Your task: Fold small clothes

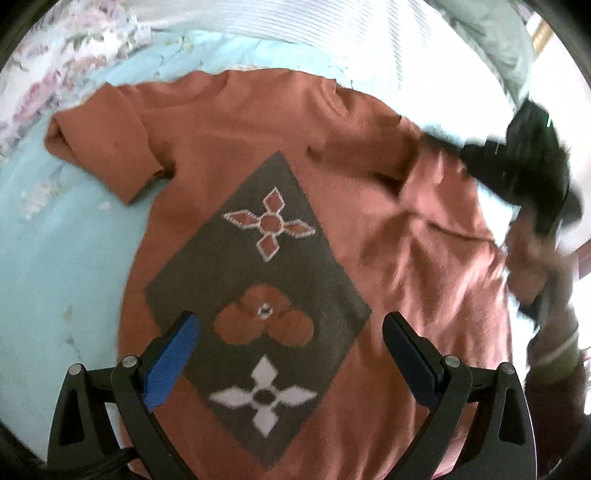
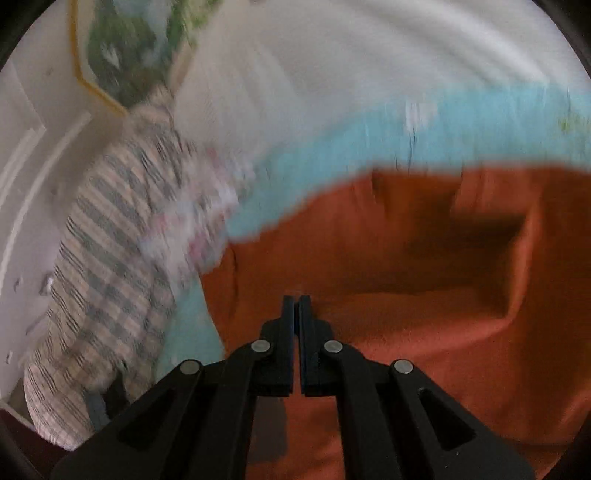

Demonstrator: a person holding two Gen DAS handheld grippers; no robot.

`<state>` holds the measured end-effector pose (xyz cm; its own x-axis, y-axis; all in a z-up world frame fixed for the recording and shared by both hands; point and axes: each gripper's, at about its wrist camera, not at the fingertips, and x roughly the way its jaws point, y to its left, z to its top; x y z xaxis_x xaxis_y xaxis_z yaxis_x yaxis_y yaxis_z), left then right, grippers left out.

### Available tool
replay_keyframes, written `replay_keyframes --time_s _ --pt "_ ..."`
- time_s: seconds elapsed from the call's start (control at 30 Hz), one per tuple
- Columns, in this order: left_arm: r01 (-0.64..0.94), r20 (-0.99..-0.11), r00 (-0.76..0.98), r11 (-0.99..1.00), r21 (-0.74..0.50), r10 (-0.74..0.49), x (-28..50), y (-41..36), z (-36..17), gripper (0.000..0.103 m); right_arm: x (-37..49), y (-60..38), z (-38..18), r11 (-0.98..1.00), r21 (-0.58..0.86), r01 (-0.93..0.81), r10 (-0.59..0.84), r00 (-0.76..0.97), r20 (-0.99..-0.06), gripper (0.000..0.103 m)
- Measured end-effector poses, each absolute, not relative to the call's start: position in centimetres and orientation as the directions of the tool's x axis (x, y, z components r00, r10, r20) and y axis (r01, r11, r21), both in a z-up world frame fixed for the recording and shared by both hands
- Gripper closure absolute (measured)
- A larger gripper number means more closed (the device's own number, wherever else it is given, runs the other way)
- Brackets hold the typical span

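Observation:
A small rust-orange sweater [image 1: 229,122] with a brown diamond panel and flower motifs lies face up on a light blue bedsheet [image 1: 55,258]. Its left sleeve [image 1: 99,147] is folded in over the chest. My left gripper [image 1: 291,328] is open and empty, hovering above the lower part of the diamond panel. My right gripper [image 1: 532,173] shows blurred at the sweater's right side, lifting the right sleeve. In the right wrist view the right gripper [image 2: 296,301] is shut on the orange sweater fabric [image 2: 424,325], which drapes away from the fingertips.
A floral quilt [image 1: 55,74] and a white striped pillow [image 1: 295,26] lie at the head of the bed. A checked blanket [image 2: 107,280] hangs at the bed's side. A framed picture [image 2: 125,51] hangs on the wall.

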<state>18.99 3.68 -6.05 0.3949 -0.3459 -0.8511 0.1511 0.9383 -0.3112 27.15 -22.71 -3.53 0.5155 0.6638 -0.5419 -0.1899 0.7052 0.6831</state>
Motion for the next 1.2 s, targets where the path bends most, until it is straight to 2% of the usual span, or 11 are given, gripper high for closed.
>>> replay_keyframes --time_s 0.17,0.53,0.57,0.6,0.63,0.87,0.93,0.97,1.03,1.17,1.2 --pt "0.174 -0.793 0.390 0.883 -0.435 -0.468 23.0 3.6 -5.6 0.003 26.3 -21.5 -7.7 0.752 0.648 -0.123 0.629 0.427 -0.649 0.099" --pt "0.153 -0.744 0.217 0.775 -0.613 -0.632 34.9 -0.9 -9.9 0.010 22.8 -23.9 -6.8 0.724 0.683 -0.093 0.630 0.491 -0.602 0.098" --pt "0.174 -0.756 0.225 0.789 -0.590 -0.615 35.0 -1.5 -9.8 0.018 22.2 -24.4 -6.7 0.711 0.698 -0.085 0.635 0.504 -0.585 0.098" --pt "0.204 -0.775 0.238 0.811 -0.549 -0.585 34.9 -2.0 -9.7 0.049 21.8 -24.8 -6.5 0.706 0.704 -0.082 0.633 0.518 -0.575 0.098" --pt "0.245 -0.798 0.258 0.835 -0.492 -0.545 34.9 -2.6 -9.3 0.098 21.5 -25.1 -6.4 0.705 0.705 -0.078 0.627 0.532 -0.569 0.098" --pt "0.234 -0.729 0.508 0.889 -0.395 -0.458 34.6 3.7 -4.7 0.091 19.3 -28.8 -4.8 0.730 0.683 0.006 0.512 0.658 -0.553 0.090" --pt "0.210 -0.730 0.458 0.860 -0.466 -0.507 35.0 5.2 -6.0 0.075 18.8 -29.6 -4.8 0.727 0.686 0.033 0.488 0.677 -0.551 0.057" --pt "0.199 -0.730 0.434 0.846 -0.495 -0.529 35.2 5.6 -6.6 0.068 18.6 -29.9 -4.8 0.722 0.690 0.040 0.482 0.686 -0.544 0.030" --pt "0.176 -0.743 0.394 0.838 -0.517 -0.541 35.5 5.6 -7.9 0.047 17.8 -30.6 -4.4 0.707 0.707 0.029 0.465 0.734 -0.495 0.023" --pt "0.182 -0.775 0.365 0.856 -0.485 -0.516 36.5 3.7 -10.0 0.050 17.5 -31.5 -3.6 0.757 0.649 0.070 0.392 0.746 -0.538 0.023" --pt "0.206 -0.777 0.372 0.862 -0.463 -0.507 36.4 3.2 -10.0 0.065 17.6 -31.8 -3.4 0.765 0.638 0.084 0.374 0.748 -0.547 0.023"
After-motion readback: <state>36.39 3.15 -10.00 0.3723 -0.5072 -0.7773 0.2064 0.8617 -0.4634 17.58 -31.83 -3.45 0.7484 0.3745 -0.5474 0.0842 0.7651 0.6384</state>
